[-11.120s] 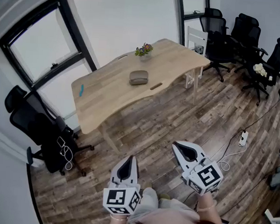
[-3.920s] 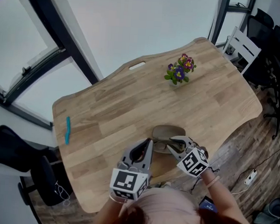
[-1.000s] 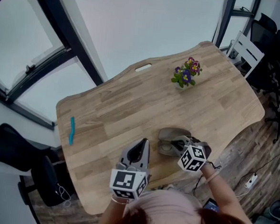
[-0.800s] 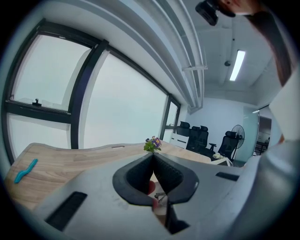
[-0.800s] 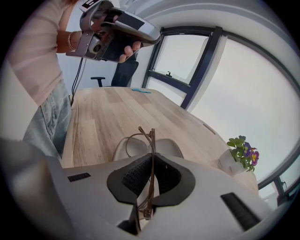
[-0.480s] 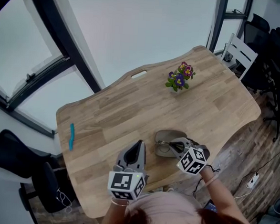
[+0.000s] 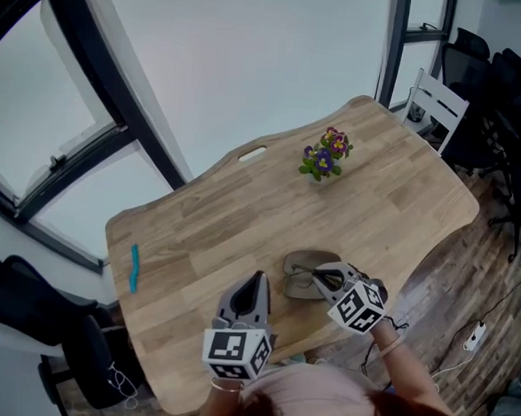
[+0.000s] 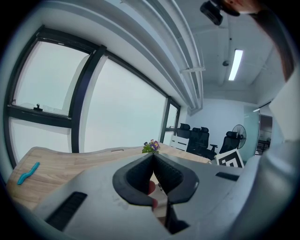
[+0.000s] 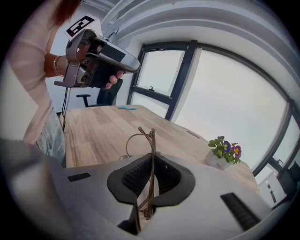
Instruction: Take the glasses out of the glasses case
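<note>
right gripper [image 9: 152,158] fingers clamp glasses [image 9: 151,139] (thin gold wire frame) | left gripper [image 8: 153,156] fingers pressed together, empty

Light wooden tabletop [image 7: 206,225] lies open ahead of the left fingers [image 7: 253,291]; an open grey-brown glasses case [image 7: 297,266] lies close by the right fingers [image 7: 329,272].
</note>
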